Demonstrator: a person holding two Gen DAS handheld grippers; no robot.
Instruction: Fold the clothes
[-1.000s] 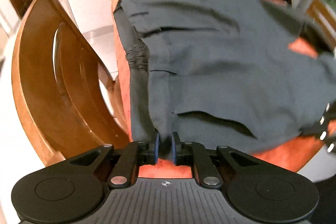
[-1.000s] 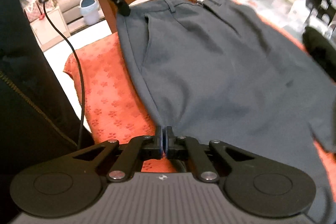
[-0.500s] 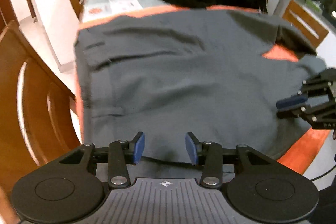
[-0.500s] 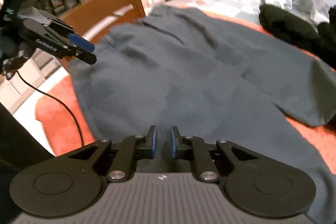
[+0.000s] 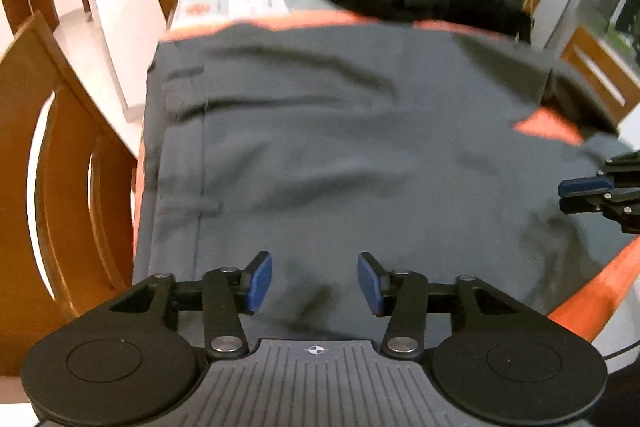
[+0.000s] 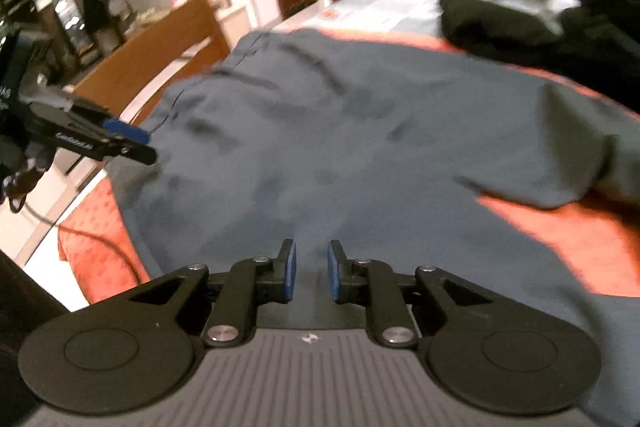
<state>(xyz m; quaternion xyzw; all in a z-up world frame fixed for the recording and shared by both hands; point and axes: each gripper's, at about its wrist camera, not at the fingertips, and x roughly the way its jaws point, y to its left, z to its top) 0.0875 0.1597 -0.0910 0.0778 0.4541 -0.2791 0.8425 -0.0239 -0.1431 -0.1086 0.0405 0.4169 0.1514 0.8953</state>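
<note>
now that both hems are dropped, left tool [image 5: 315, 283] opening wide, right tool [image 6: 311, 277] opening narrowly above trousers [image 5: 360, 155]; fold laid.

Dark grey trousers [image 5: 340, 155], spread flat, lightly creased, across orange cloth [image 5: 592, 303]. Waistband at left edge, beside wooden chair [image 5: 60, 187]. One part folded over at right.
</note>
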